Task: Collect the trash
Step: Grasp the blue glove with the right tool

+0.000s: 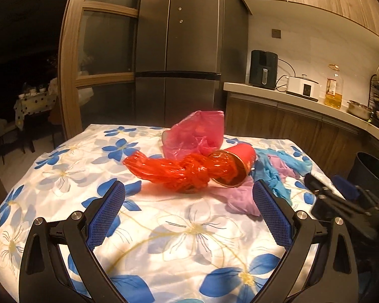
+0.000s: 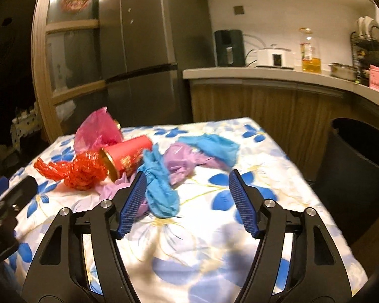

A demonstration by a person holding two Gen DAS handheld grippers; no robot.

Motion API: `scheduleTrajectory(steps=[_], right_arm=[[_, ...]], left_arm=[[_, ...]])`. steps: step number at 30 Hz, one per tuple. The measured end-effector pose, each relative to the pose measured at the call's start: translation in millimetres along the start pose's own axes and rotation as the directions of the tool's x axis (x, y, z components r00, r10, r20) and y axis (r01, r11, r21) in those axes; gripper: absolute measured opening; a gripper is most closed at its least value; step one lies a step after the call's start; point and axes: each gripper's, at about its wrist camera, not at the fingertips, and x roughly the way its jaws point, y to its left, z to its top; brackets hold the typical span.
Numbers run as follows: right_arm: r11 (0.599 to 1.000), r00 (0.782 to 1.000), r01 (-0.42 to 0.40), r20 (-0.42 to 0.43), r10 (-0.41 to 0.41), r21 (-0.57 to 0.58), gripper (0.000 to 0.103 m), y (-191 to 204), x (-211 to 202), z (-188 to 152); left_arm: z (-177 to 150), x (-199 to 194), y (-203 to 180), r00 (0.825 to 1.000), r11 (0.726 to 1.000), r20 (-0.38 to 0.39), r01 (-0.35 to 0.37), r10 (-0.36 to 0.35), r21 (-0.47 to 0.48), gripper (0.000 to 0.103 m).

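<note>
Trash lies on the flowered tablecloth [image 1: 164,227]: a knotted red plastic bag [image 1: 174,169], a red paper cup [image 1: 236,162] on its side, a pink bag [image 1: 197,133], blue bags [image 2: 159,184] and purple bags [image 2: 182,162]. My left gripper [image 1: 189,189] is open and empty, just short of the red bag. My right gripper [image 2: 187,179] is open and empty, its left finger beside a blue bag. The right gripper also shows in the left wrist view [image 1: 341,192]. A dark trash bin [image 2: 361,166] stands right of the table.
A grey fridge [image 1: 179,48] stands behind the table. The kitchen counter [image 2: 278,74] at the right holds an air fryer, a white cooker, an oil bottle, a pot and a dish rack. A dark room with another table lies far left.
</note>
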Motion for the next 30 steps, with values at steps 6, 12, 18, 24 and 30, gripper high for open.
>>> scheduleTrajectory(steps=[6,12,18,24,30], right_arm=[[1.000,0.996,-0.027,-0.088,0.027,0.002,0.052,5,26,-1],[0.999,0.982,-0.040,-0.183,0.039,-0.002,0.040,7,48,-9],[0.998,0.977,-0.067,-0.203,0.066,0.002,0.008,7,51,-11],[0.997,0.995,-0.068,-0.071,0.071,0.048,0.004,-7,13,-1],[0.996,0.999,-0.032,0.027,0.030,0.078,0.004,-29,-27,1]], left_arm=[[-1,6,5,1.000,1.000,-0.008,0.003,-0.003,-0.010,0.097],[-1,7,7,1.000,1.000,-0.011,0.002,-0.002,-0.014,0.097],[-1,8,5,1.000,1.000,-0.015,0.000,0.000,0.000,0.097],[-3,9,-6,0.999,1.000,-0.029,0.025,-0.025,0.006,0.097],[-6,25,-35,0.994,0.996,-0.074,0.086,-0.086,0.005,0.096]])
